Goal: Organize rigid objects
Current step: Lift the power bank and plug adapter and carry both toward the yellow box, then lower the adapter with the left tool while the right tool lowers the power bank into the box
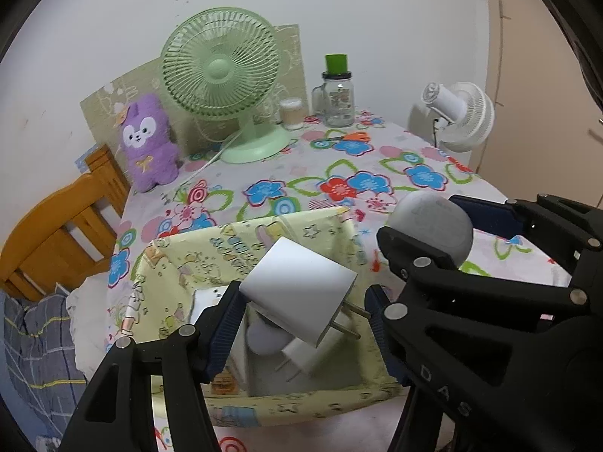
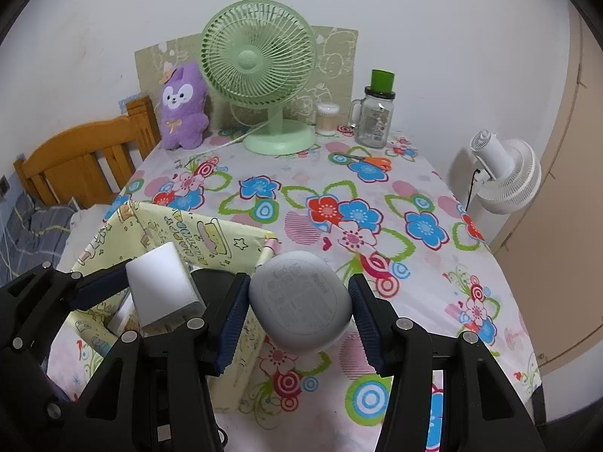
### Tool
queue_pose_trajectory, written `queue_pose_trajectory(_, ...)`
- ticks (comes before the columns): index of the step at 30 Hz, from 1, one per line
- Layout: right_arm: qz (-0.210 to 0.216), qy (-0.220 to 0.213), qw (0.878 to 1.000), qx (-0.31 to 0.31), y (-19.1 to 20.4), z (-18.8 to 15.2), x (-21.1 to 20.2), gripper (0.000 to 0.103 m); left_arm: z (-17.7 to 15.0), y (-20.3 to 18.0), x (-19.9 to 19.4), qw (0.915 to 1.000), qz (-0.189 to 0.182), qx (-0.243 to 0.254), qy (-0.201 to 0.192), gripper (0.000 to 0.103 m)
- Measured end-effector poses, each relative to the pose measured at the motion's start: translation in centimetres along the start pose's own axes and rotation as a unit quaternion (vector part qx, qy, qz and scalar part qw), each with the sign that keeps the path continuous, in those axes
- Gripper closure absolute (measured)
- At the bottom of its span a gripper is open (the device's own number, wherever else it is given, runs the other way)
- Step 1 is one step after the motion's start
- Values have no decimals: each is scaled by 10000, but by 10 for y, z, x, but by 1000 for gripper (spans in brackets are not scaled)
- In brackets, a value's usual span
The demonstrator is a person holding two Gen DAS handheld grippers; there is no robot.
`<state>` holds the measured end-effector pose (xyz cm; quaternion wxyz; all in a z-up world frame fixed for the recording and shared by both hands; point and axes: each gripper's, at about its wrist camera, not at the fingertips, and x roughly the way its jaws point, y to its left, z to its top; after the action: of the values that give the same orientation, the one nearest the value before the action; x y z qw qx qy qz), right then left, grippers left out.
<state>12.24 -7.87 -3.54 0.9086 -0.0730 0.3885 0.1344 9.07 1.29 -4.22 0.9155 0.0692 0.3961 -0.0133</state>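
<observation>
Left claw (image 1: 301, 324) gripping white two-prong plug adapter (image 1: 301, 282) over yellow fabric bin (image 1: 181, 260), near-left, positioning for deposit | right claw (image 2: 297, 316) clenching grey rounded device (image 2: 301, 301) above floral surface (image 2: 377, 196), just right of bin, queuing.

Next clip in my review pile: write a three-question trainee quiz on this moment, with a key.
1. True or false: the left gripper holds a white plug adapter above the yellow fabric bin.
2. What does the right gripper hold? A) orange scissors B) grey rounded charger C) glass jar
3. Fill in: the purple plush sits beside the green ____.

Key
1. True; more white plugs lie in the bin below it.
2. B, the grey rounded charger, over the floral tablecloth.
3. fan
</observation>
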Motion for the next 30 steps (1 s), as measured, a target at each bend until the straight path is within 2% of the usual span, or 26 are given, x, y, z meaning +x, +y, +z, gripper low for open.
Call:
queue_pose_trajectory(13,213,114,9991,-349,38,10,24,46,-10,39,14,9993,138,-318,132,36)
queue_pose_trajectory(18,415,192,9982,-397,53,12,34,46,-14,51,19,9987,150,-443,200,36)
queue_pose_trajectory(30,659,519,9953,-484,68,12,61,46,-22,66,39,9971,145,-617,428,36)
